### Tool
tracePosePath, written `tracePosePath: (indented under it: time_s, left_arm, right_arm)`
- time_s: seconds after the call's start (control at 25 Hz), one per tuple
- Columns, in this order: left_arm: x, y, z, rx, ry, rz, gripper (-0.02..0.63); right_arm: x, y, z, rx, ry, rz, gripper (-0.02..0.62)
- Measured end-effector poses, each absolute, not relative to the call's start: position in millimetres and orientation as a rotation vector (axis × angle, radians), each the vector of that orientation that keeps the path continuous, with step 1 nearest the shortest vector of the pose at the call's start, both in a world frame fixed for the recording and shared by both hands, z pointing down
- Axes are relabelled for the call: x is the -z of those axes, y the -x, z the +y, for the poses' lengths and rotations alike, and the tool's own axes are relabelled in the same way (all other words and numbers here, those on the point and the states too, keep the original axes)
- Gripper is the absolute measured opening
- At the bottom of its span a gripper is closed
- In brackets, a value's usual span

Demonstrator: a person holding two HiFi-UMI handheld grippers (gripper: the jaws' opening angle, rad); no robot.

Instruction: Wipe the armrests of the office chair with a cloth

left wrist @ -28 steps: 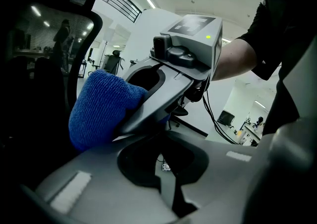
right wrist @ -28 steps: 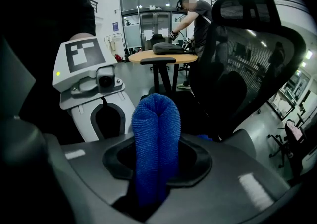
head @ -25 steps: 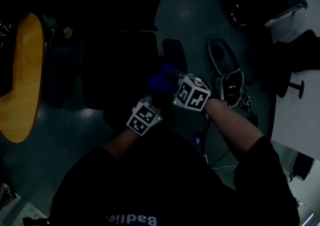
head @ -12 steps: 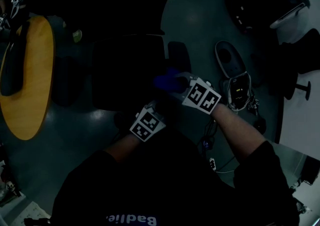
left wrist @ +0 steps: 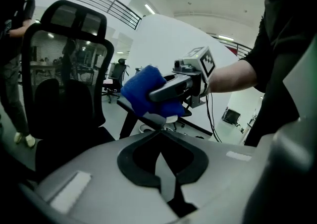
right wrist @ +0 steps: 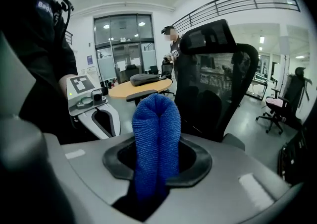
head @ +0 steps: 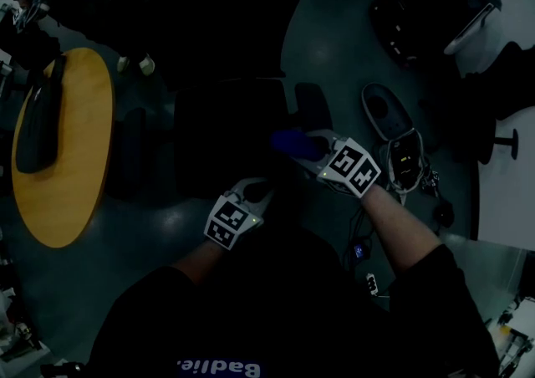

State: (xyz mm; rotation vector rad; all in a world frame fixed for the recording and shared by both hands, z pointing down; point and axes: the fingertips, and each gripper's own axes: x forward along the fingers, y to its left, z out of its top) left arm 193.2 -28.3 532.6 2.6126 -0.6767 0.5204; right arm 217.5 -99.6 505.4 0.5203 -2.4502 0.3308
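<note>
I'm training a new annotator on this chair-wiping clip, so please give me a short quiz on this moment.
1. Which gripper holds the cloth? A) left B) right C) neither
2. True or false: the left gripper grips the chair.
3. Fill in: the cloth is ___ in colour.

Key: 1 B, the right gripper is shut on it. 2 False, its jaws are together with nothing between them. 3 Blue.

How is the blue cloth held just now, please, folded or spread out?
Folded: the blue cloth bulges doubled over in a rounded loop, clamped by the shut right tool.
</note>
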Motion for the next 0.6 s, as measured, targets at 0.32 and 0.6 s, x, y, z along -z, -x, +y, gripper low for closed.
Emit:
tracePosePath:
  time_s: [0.32,0.6]
  left_arm:
    - [-515,-81,14,-0.447,-2.585,-0.752,0.017]
    - [-488,19,59,-0.305,-2.559,-0.815,0.017]
  right_arm:
    - [-502,-149,-36,-0.519,-0.698,-2.476,0.127]
    - [-487,-65,31,-0.541,-0.777,-2.49,0.127]
